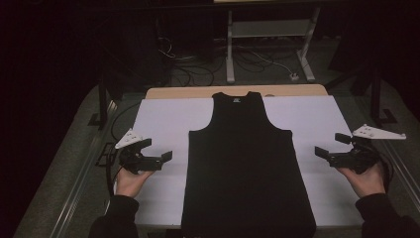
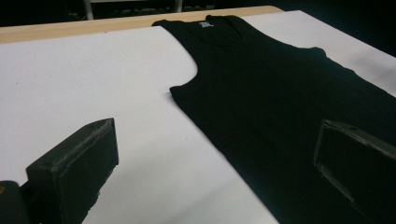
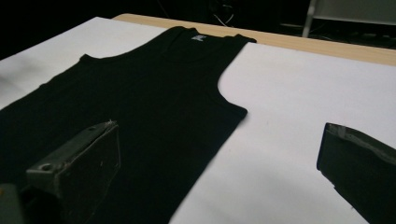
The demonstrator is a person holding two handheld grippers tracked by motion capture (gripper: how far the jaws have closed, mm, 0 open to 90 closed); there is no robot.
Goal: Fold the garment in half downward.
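OK, black tank top [image 1: 247, 168] lying flat, face up, down the middle of the white sheet [image 1: 163, 119] on the table [image 1: 208, 91], neck end far from the person, hem at the near edge & maybe just over it. Left gripper [image 1: 157, 150] hangs out to the top's left side, off the fabric, jaws spread wide w/ nothing between them; right gripper [image 1: 332, 145] mirrors it on the other side, jaws likewise apart & empty, also well clear of the cloth. Both point inward at the garment's sides, roughly mid-body. My read: work on the top hasn't started, prob a fold. No crease, no flap turned over, no edge pinched, so everything is still left to do: grab, lift, fold, tidy. From the left gripper view the tank top [image 2: 280, 93] looks smooth, armhole curve crisp against the white, small label at the neckline; from the right gripper view the same story [image 3: 140, 102], straps lying neat, side seam straight, hardly a wrinkle. Fabric looks thin & soft, should drape the moment it's lifted. Beyond the table: desk legs & cables [image 1: 198, 69] on the floor, dim.
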